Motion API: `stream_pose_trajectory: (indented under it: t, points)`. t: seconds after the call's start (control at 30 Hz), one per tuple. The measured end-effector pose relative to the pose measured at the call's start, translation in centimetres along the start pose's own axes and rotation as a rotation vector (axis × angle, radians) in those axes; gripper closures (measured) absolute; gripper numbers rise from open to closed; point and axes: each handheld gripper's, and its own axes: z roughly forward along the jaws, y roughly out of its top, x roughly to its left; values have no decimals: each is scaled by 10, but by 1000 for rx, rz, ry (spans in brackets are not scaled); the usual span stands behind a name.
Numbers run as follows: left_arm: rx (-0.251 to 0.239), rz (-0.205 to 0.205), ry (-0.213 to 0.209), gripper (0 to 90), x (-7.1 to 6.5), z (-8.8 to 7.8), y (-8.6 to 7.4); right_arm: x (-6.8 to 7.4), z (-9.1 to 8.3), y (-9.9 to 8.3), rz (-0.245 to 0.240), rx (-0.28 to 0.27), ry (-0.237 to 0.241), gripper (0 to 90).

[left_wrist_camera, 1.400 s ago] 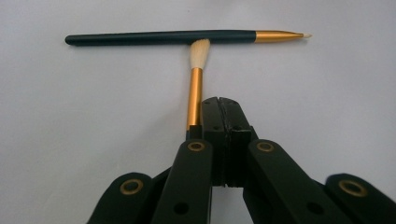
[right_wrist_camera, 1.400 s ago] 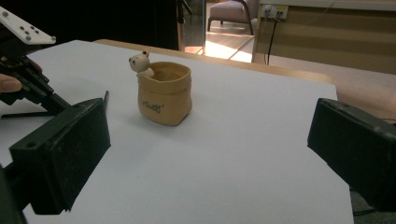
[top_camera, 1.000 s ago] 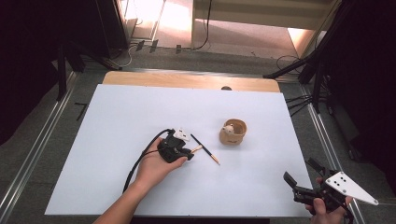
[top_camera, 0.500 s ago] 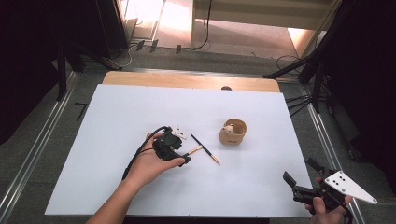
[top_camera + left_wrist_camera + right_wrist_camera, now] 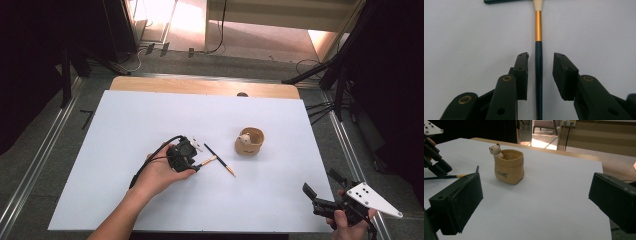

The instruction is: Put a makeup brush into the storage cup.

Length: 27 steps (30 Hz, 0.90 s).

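A: The brush [image 5: 538, 60] has a dark teal handle, a gold band and a cream tip. The second brush [image 5: 219, 159] looks black with a gold end.

B: And the pot [image 5: 509, 166]?

A: Tan yellow, with small dark letters on the front and a cream bear figure [image 5: 495, 150] at its rim. The table sheet [image 5: 150, 120] is plain white, and both grippers are black.

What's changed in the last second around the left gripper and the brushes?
The left gripper has just been opening, then closing, with a brush between its jaws; a gap shows on both sides, so the brush is not yet gripped and lies on the table. The hand barely shifted. The second brush, the pot and the right gripper, held open at the table's near right corner, stayed put.
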Motion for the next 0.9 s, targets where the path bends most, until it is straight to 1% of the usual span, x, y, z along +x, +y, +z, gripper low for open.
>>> stream_pose_trajectory:
  t: [0.03,0.1,0.13,0.17,0.33,0.4,0.47,0.5,0.57,0.9]
  points:
    - [0,-4,-1,673,0,1,0,0,0,0,1,0,0,0]
    - [16,5,-3,690,0,1,2,0,0,0,0,1,-1,0]
    - [18,-5,-3,699,0,2,3,0,0,0,0,1,-2,0]
    - [29,1,-2,710,1,3,3,0,-1,0,1,0,-2,0]
    - [56,3,10,729,4,5,7,0,-1,0,4,0,-5,0]
    - [63,3,0,738,5,5,8,-1,-1,0,2,0,-5,0]
    - [77,6,-1,746,4,7,10,-1,-1,0,2,1,-6,0]
    - [87,14,0,748,5,7,10,-1,-1,0,3,0,-6,0]
    - [90,9,-3,756,5,8,11,-1,-1,0,3,0,-5,0]
    - [130,26,3,768,4,9,16,0,-1,0,0,3,-7,0]
